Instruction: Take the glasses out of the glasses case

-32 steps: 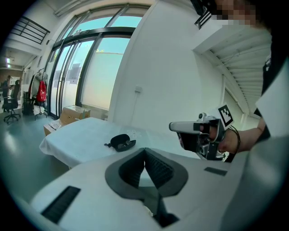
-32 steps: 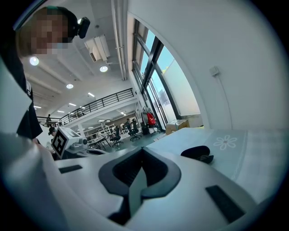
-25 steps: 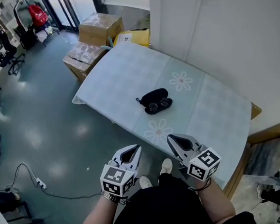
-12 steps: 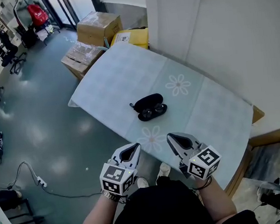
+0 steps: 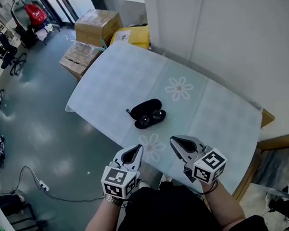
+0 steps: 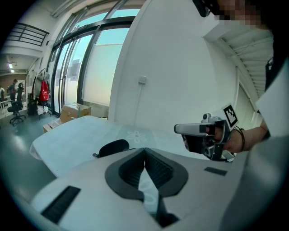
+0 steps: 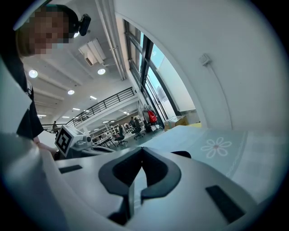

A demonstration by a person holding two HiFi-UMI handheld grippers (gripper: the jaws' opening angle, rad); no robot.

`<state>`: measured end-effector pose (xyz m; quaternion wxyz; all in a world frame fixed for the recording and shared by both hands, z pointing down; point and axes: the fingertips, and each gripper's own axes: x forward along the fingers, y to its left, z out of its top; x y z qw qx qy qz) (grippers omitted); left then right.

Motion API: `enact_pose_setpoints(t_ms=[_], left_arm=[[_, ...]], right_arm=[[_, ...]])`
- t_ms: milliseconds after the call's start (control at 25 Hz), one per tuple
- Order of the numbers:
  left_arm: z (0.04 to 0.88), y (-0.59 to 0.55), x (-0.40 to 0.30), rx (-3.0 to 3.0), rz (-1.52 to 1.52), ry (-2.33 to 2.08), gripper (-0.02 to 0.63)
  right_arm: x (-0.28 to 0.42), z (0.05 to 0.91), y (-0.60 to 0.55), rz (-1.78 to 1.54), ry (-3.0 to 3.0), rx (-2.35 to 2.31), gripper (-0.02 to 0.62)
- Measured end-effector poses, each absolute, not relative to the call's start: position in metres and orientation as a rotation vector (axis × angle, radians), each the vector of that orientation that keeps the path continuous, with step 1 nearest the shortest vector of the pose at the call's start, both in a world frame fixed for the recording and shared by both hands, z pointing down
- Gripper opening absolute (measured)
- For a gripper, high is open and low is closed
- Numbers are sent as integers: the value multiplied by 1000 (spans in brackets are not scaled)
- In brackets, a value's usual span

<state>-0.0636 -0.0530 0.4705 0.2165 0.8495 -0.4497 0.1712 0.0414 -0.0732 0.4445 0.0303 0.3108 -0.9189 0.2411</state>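
Closer now: in the head view the table and the case have slid down-left toward the 2 grippers since a second ago, so the person seems to be stepping in, while both grippers hang where they were, low in front of the body.

Head view: the black oval glasses case (image 5: 146, 107) lies open near the front edge of the table with the pale blue checked, flower-printed cloth (image 5: 221, 114). A dark pair of glasses (image 5: 150, 118) appears to sit in its nearer half, still inside. The left gripper (image 5: 136, 148) and right gripper (image 5: 174, 140) point at it from short of the table edge, well apart from the case, tips pinched to a point.

Left gripper view: its jaws meet at the tip with nothing between them, only cloth showing through the gap behind. The case (image 6: 113, 146) sits ahead on the cloth, untouched; the right gripper hovers alongside.

Right gripper view: these jaws are also together and empty. A sliver of the case (image 7: 181, 154) peeks over them.

Progress, as I judge it: nothing done yet beyond the approach. Reaching in, gripping the glasses and lifting them clear are all left.
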Motion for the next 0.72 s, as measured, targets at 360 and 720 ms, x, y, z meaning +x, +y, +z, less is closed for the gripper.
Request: enact_pose_setpoints(t_ms=[360,720], left_arm=[[478,-75,-53,2339,508,-1248,29],[489,-100,-51,2366,572,-1209,29]], right_arm=[[52,445,-86,764,-2842,960,23],[62,451,-93,793,-2829,1043,23]])
